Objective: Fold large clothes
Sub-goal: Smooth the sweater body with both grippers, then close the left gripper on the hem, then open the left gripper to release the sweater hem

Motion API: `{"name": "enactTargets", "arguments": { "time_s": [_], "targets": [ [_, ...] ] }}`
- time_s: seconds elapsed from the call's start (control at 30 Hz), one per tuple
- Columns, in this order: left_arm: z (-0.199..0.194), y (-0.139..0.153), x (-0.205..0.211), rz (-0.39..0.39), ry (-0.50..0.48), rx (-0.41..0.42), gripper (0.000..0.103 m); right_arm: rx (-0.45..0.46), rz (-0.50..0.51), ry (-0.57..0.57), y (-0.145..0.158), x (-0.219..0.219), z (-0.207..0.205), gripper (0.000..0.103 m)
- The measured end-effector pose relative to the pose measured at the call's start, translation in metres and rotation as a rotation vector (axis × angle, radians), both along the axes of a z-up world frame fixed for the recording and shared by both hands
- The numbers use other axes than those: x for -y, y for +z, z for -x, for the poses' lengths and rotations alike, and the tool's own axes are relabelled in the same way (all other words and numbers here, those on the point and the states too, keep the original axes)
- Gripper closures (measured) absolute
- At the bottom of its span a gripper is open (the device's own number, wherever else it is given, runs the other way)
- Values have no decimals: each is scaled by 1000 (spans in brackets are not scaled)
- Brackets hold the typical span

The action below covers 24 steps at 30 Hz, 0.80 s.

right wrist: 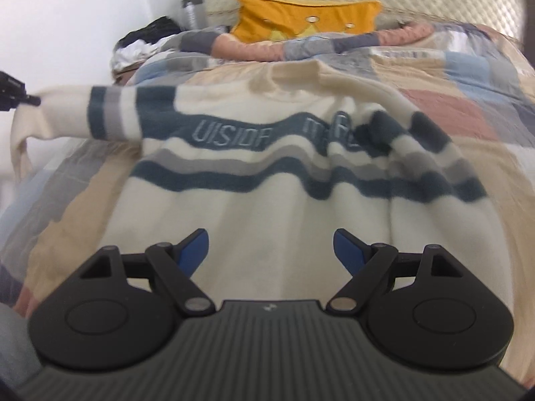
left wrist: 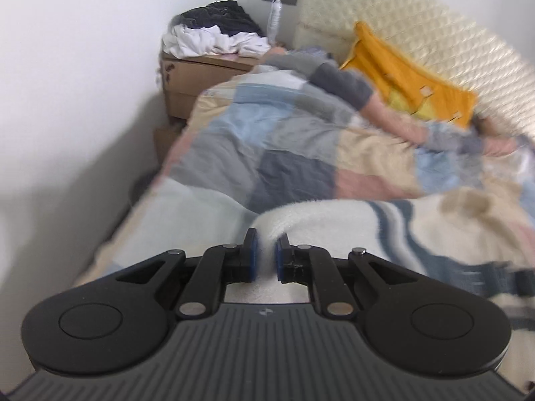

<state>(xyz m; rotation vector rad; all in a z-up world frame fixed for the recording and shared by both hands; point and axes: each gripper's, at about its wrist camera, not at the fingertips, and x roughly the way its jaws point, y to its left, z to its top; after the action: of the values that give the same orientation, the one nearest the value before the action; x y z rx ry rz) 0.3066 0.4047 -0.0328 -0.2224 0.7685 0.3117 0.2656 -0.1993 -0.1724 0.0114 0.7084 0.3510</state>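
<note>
Left wrist view: left gripper (left wrist: pixel 265 254) pinched almost closed on a fold of the cream sweater (left wrist: pixel 334 214), fleecy cloth bunched between the blue pads. The rest of the sweater trails off to 3 o'clock over the patchwork quilt (left wrist: pixel 254 140). Risk: thin pinch on fuzzy knit, so the cloth may slip out if the sleeve is pulled hard or fast. Frame blurred.

Right wrist view: right gripper (right wrist: pixel 271 250) spread wide, nothing between the fingers, hovering over the sweater (right wrist: pixel 254 207) body at 6 o'clock. Left sleeve (right wrist: pixel 110 113) is stretched out toward 9 o'clock, where a dark tip of the other gripper holds the cuff. Right sleeve already lies crumpled across the chest at 2 o'clock. Risk: unpinned body may drag and wrinkle with the sleeve. Sweater: cream, teal and grey stripes, lettering across the chest, lying front up on the quilt, collar toward the orange pillow (right wrist: pixel 301 16) at 12 o'clock.
</note>
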Motion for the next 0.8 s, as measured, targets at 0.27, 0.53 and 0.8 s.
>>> {"name": "enactTargets", "arguments": {
  "time_s": [0.27, 0.53, 0.8],
  "targets": [
    [-62, -103, -43, -2, 77, -176, 90, -66, -2, -111, -34, 29, 5, 20],
    [-57, -131, -38, 15, 73, -176, 89, -24, 45, -88, -37, 30, 8, 20],
    [-34, -83, 8, -35, 76, -167, 50, 47, 5, 5, -13, 28, 22, 20]
  ]
}}
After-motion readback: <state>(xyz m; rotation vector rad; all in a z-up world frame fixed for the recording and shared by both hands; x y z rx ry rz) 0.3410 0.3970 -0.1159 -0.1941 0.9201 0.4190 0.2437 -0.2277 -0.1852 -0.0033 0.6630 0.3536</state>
